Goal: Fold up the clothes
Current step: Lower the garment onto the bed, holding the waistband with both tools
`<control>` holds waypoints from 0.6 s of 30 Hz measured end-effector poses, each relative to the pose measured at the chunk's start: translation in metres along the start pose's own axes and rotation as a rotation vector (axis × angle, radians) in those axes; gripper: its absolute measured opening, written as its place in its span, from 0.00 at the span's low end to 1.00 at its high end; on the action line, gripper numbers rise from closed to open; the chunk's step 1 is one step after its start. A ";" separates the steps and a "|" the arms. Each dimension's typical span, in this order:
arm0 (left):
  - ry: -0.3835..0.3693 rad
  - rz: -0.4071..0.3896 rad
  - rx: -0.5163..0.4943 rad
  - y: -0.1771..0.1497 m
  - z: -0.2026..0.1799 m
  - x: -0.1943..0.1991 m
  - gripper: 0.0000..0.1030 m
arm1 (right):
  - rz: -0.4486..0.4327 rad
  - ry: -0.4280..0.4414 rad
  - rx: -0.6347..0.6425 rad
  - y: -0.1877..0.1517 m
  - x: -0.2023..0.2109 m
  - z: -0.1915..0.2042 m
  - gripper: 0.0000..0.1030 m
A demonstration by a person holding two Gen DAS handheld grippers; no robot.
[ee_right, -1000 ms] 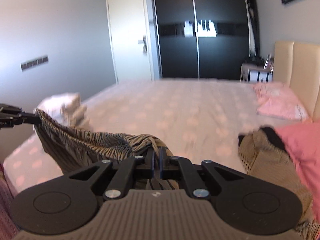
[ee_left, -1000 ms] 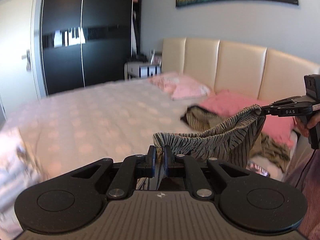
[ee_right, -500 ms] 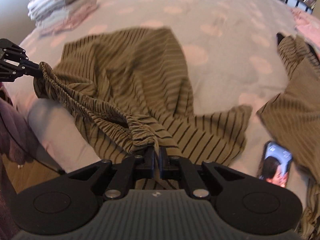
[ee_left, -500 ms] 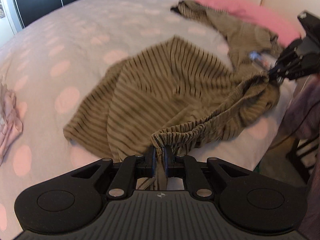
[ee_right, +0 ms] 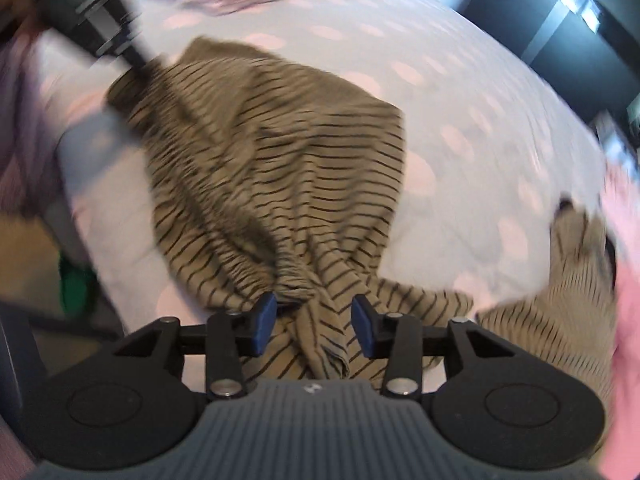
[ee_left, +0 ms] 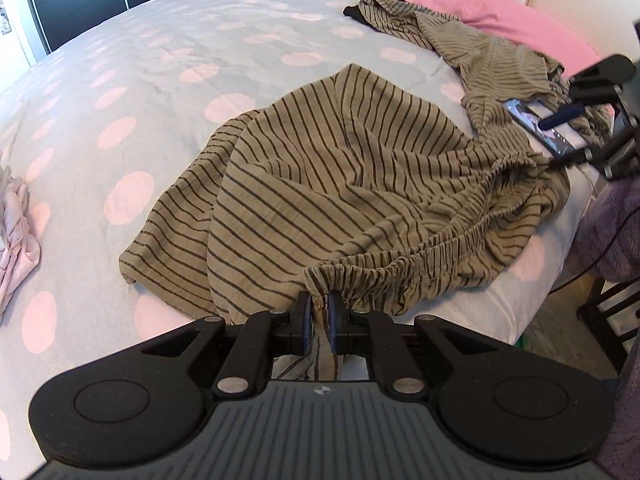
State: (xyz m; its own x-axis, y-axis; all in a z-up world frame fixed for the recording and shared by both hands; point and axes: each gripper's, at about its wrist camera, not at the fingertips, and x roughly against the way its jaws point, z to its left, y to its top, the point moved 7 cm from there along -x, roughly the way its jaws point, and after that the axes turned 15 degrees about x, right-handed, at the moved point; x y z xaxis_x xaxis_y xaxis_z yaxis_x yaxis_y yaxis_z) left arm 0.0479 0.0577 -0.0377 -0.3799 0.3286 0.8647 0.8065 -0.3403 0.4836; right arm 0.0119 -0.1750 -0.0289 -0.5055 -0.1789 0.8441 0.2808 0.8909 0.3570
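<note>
Left wrist view: grey bed cover with pink dots (ee_left: 168, 52) now carries the olive striped elastic-waist garment (ee_left: 320, 184), which a second ago hung stretched in the air between both grippers and is spread near the bed's edge now. Left gripper (ee_left: 319, 322) jaws are clamped nearly fully closed on the gathered waistband (ee_left: 360, 268), same as before; right gripper (ee_right: 314, 326) jaws were pinched shut on the other end and are opening now, roughly half-wide, bunched fabric between the blue pads (ee_right: 264, 322) but not squeezed. Lay-down looks done, so folding can likely start; the dark phone (ee_left: 538, 128) just beside the right end could get snagged.
</note>
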 end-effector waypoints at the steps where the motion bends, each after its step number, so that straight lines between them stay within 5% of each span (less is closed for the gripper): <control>1: -0.001 -0.003 -0.001 0.001 0.000 0.001 0.06 | 0.007 -0.009 0.053 0.002 0.000 0.006 0.44; 8: -0.001 -0.011 0.003 0.001 -0.001 0.004 0.07 | 0.109 -0.138 0.437 0.012 -0.028 0.044 0.44; 12: -0.011 -0.024 0.011 0.001 0.000 0.008 0.07 | 0.095 -0.158 0.498 0.024 -0.037 0.057 0.54; 18: -0.021 -0.032 0.015 0.002 0.002 0.011 0.07 | 0.175 -0.209 0.601 0.018 -0.066 0.062 0.53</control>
State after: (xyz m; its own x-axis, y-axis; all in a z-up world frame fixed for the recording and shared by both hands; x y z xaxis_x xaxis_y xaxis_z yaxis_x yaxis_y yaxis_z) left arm 0.0463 0.0624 -0.0279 -0.3959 0.3577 0.8458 0.8007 -0.3164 0.5086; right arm -0.0001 -0.1212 -0.1028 -0.6583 0.0208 0.7524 -0.1006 0.9882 -0.1153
